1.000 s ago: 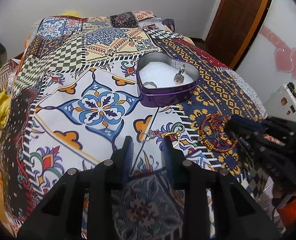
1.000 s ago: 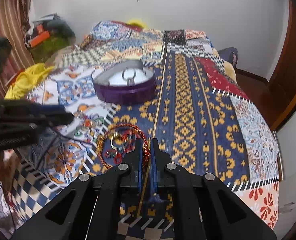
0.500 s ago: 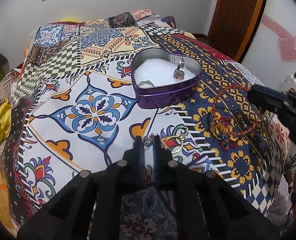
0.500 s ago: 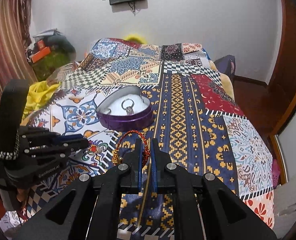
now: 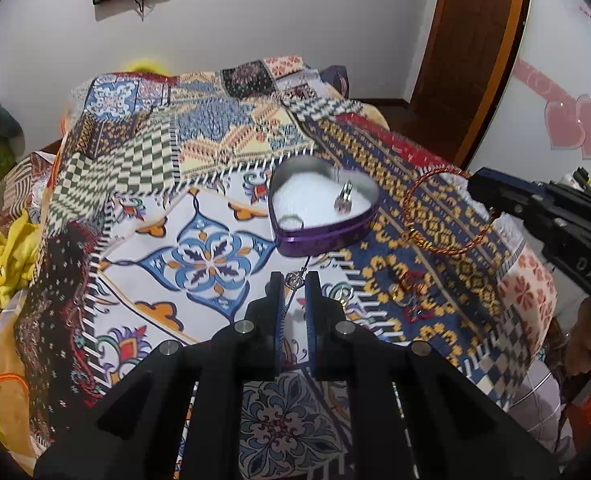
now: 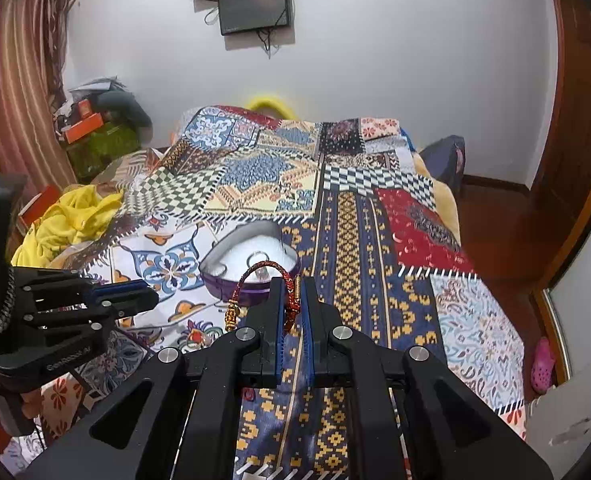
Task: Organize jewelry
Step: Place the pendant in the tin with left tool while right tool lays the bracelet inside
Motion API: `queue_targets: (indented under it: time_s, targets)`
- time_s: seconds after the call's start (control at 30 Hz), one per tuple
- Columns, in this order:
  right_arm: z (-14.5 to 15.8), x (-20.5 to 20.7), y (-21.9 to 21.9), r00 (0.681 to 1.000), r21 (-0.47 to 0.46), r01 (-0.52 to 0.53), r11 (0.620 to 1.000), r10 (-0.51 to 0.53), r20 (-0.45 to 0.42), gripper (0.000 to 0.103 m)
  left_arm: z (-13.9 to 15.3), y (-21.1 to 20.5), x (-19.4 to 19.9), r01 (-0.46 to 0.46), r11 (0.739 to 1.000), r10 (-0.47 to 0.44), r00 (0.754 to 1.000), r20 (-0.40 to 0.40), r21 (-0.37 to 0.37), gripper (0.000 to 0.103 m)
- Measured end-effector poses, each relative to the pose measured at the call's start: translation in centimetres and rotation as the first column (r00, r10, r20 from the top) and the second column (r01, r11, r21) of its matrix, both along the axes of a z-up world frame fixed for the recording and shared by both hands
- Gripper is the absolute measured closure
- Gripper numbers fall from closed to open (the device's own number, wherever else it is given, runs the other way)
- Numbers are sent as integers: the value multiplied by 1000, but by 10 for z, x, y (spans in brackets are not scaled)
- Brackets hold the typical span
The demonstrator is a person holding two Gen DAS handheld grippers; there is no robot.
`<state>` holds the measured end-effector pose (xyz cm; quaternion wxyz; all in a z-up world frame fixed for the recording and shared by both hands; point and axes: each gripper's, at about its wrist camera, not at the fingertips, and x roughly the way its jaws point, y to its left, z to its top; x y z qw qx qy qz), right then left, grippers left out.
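The left gripper (image 5: pixel 294 280) is raised above the bed (image 5: pixel 215 216) with its jaws drawn close on a thin silver chain with a small round pendant (image 5: pixel 293 280), which sits between the fingertips. The right gripper (image 6: pixel 291 298) is clamped on a red and gold braided bangle (image 6: pixel 261 270); the bangle stands up as a loop from the fingertips, and a small gold bead cluster hangs from its lower left side. In the left wrist view the same bangle (image 5: pixel 447 212) hangs in the air off the bedspread, to the right of the tin.

A purple heart-shaped tin (image 5: pixel 323 236) sits open near the middle of the bed, on the boundary between the white floral patch and the blue and yellow patterned strip. Its interior is lined white. Inside it lie a silver ring (image 5: pixel 291 222) near the left wall and a silver pendant or charm piece (image 5: pixel 343 198) toward the right lobe.

Further loose jewelry (image 5: pixel 409 292), small rings and red pieces, lies on the blue and yellow strip between the tin and the near edge of the bed; details are too small to tell. A gold ring (image 5: pixel 343 292) lies just beside the left gripper's right finger.

A yellow cloth (image 6: pixel 71 216) is bunched at the left edge of the bed.
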<state>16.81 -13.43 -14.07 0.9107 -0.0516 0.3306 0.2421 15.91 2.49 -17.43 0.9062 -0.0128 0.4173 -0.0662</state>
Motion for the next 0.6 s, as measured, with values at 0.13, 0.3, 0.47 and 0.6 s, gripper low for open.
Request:
queue_targets:
  time_s: [0.13,0.3,0.47,0.6]
  targets:
    - [7,2,2,1000,7,-2,1000,2,17,96,17,1,-2,-1,1000,2,999,38,-14,95]
    - [13,8,5,1000,22,-6,1000,6,29,96,34,4,-2,-2,1000,5,997,82,-31,95]
    - [16,16,10,999,27,-14,1000,13,38,96,44,6,1,-20,999,25,993,113,-47,95]
    - [17,25,17,999,31,-23,999,22,41,96,46,8,6,-28,998,35,992,121,-59,95]
